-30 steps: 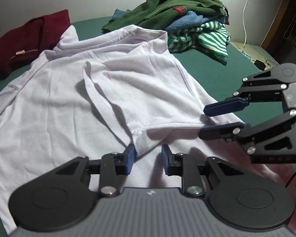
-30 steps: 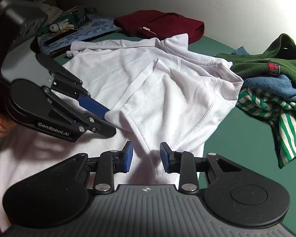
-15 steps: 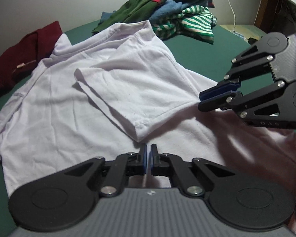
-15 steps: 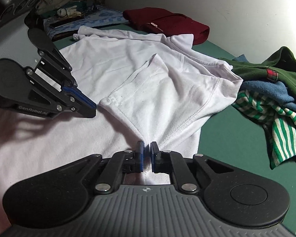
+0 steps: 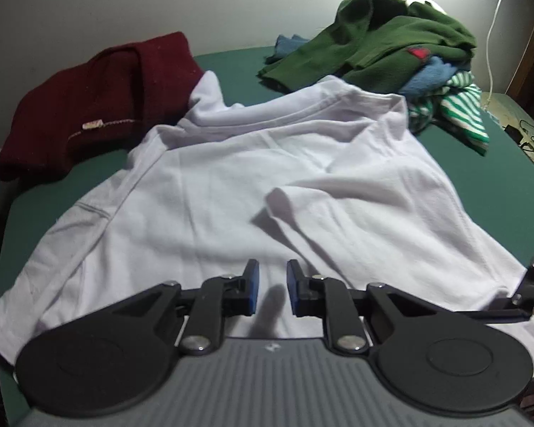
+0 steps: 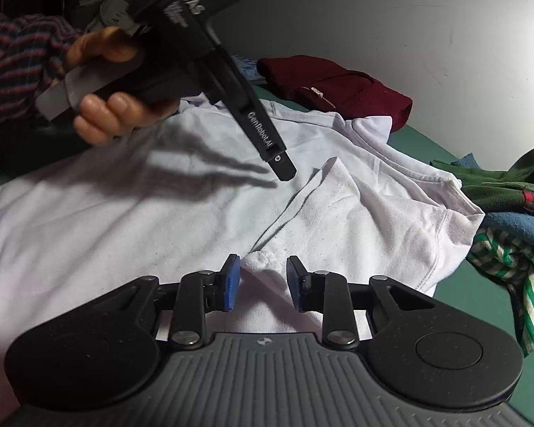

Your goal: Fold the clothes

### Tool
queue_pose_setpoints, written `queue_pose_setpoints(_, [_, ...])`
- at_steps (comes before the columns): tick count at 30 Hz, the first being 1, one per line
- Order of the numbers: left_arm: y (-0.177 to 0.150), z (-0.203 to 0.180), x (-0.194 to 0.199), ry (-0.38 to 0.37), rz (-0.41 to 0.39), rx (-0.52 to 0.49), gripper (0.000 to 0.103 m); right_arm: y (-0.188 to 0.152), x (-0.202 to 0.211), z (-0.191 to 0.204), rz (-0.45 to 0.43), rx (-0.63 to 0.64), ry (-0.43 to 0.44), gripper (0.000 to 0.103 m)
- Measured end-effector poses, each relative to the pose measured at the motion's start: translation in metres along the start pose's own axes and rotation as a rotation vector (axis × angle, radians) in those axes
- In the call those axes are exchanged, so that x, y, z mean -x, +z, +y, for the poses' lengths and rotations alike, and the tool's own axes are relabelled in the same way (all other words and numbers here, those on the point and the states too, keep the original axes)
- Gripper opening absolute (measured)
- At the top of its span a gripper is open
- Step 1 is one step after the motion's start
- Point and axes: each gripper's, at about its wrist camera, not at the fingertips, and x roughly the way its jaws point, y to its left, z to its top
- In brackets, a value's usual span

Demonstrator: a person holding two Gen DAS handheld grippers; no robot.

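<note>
— Covering the green table (image 5: pixel 498 185), what's there?
— White T-shirt (image 5: pixel 267 178) spread flat; maroon garment (image 5: pixel 99 96) and clothes pile (image 5: pixel 402 49) by the pale wall.
— Grippers?
— Left gripper (image 5: pixel 271 288) and right gripper (image 6: pixel 263 283) both parted, empty.

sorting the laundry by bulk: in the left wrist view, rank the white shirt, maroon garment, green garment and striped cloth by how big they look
1. white shirt, though it lies nearest the camera
2. and 3. maroon garment and green garment: look alike, not ranked
4. striped cloth, partly hidden
</note>
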Motion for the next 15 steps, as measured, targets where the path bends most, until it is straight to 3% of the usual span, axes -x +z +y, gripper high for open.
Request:
queue_pose_setpoints(5, [0.018, -0.002, -0.019, -0.030, 0.006, -0.131, 0.011, 0.000, -0.009, 0.005, 0.013, -0.022, -0.049, 0.027])
queue_pose_setpoints(9, [0.030, 0.004, -0.025, -0.086, 0.004, -0.136, 0.012, 0.000, -0.013, 0.008, 0.021, -0.046, -0.076, 0.022])
queue_pose_setpoints(11, [0.032, 0.005, -0.025, -0.122, 0.007, -0.150, 0.020, 0.000, -0.014, 0.010, 0.025, -0.058, -0.090, 0.021])
queue_pose_setpoints(15, [0.031, 0.008, -0.014, -0.167, -0.010, -0.189, 0.024, 0.001, -0.018, 0.013, 0.032, -0.082, -0.117, 0.022])
